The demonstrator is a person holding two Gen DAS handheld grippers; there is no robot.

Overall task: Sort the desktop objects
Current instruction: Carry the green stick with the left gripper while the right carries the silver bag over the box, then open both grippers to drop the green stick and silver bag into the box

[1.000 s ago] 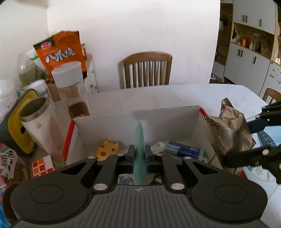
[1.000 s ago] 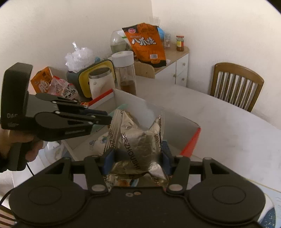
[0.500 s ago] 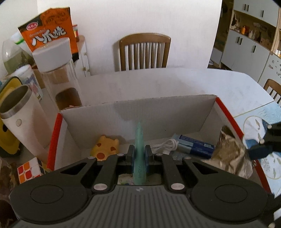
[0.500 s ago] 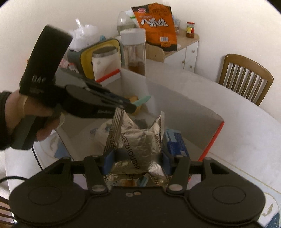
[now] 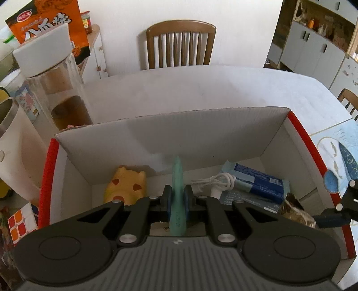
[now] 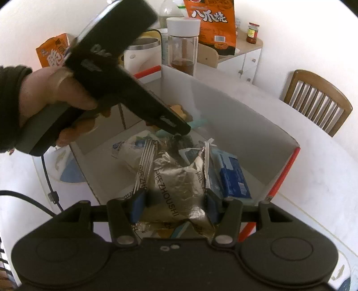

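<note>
My left gripper is shut on a slim teal green tool and holds it over the open white cardboard box, tip toward the far wall. My right gripper is shut on a crumpled silver foil snack bag and holds it inside the box at its right end; the bag also shows in the left wrist view. In the box lie a yellow squishy toy, a white cord and a blue tissue pack. The left gripper's body crosses the right wrist view.
Left of the box stand a glass bottle with a white lid, a white steel-rimmed cup and a Rubik's cube. An orange snack bag stands behind. A wooden chair is at the table's far side.
Both grippers have moved forward and down into the box with their objects. The foil bag has sunk from above the box's right wall to inside it.
</note>
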